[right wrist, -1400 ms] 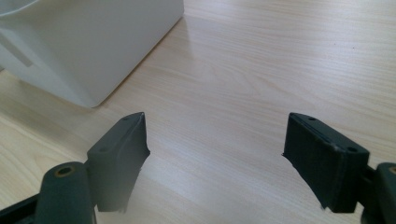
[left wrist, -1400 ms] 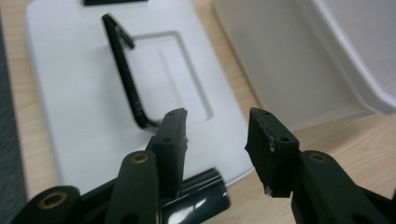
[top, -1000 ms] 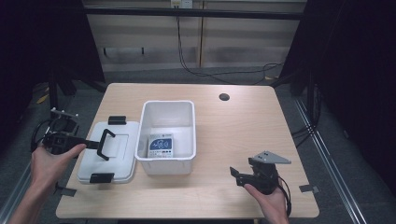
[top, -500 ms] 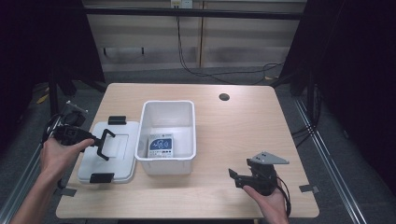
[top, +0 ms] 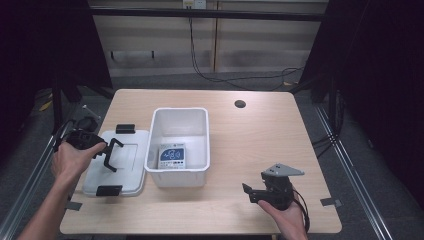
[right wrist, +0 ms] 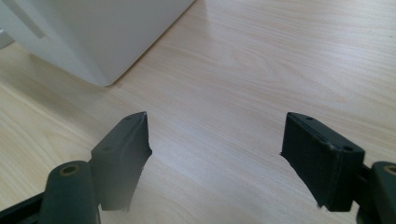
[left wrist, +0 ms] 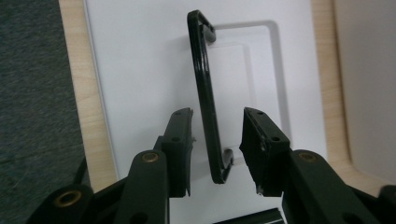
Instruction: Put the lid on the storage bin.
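The white lid (top: pixel 118 162) lay flat on the table (top: pixel 260 135) at nine o'clock of the white bin (top: pixel 180 145), touching it. The left gripper (top: pixel 111 155) hung over the lid, its jaws apart and just opening, straddling the lid's black handle (left wrist: pixel 206 93) without pressing it. At four o'clock of the bin, the right gripper (top: pixel 248 192) sat with jaws wide apart, holding nothing.

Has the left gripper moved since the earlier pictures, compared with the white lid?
Yes. The left gripper has moved toward the table's far edge along the white lid. Its fingers have just been opening, with the black handle between them, untouched.
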`<state>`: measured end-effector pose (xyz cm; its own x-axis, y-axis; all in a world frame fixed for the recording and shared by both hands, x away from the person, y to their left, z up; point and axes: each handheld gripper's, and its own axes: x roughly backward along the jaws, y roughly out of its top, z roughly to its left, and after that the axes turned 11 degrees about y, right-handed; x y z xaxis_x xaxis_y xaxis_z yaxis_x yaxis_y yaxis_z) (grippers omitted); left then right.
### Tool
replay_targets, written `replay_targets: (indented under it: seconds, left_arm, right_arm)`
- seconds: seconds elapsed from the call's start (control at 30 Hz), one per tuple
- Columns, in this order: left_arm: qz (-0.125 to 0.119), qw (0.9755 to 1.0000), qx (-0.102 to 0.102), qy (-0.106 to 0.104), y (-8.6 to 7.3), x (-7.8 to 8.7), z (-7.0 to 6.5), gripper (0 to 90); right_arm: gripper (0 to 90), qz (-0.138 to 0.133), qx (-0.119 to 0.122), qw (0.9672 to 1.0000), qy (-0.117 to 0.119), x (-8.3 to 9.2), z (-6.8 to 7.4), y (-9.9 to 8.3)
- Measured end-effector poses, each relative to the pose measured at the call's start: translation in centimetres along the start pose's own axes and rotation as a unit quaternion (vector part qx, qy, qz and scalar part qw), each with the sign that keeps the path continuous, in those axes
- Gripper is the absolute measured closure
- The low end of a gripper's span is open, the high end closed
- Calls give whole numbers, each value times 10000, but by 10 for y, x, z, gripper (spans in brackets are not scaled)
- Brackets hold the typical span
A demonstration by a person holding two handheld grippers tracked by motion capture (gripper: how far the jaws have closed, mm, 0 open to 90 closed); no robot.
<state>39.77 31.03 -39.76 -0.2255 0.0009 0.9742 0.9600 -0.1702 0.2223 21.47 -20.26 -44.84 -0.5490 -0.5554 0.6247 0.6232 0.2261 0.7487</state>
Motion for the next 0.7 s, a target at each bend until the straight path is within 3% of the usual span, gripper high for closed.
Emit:
replay_targets:
  seconds: [0.2, 0.37, 0.5, 0.7]
  left_arm:
    - [296, 9995, 66, 114, 9, -10, -3, 670]
    - [392, 9992, 92, 76, 12, -12, -6, 710]
    - [365, 9988, 285, 178, 15, -16, -5, 717]
    - [506, 9984, 224, 154, 18, -21, -8, 760]
  right_arm:
    - [228, -4, 13, 10000, 13, -1, 1, 0]
    - [228, -2, 40, 10000, 37, -2, 0, 0]
    - [228, 53, 27, 10000, 67, -3, 1, 0]
    - [228, 102, 74, 9999, 108, -5, 2, 0]
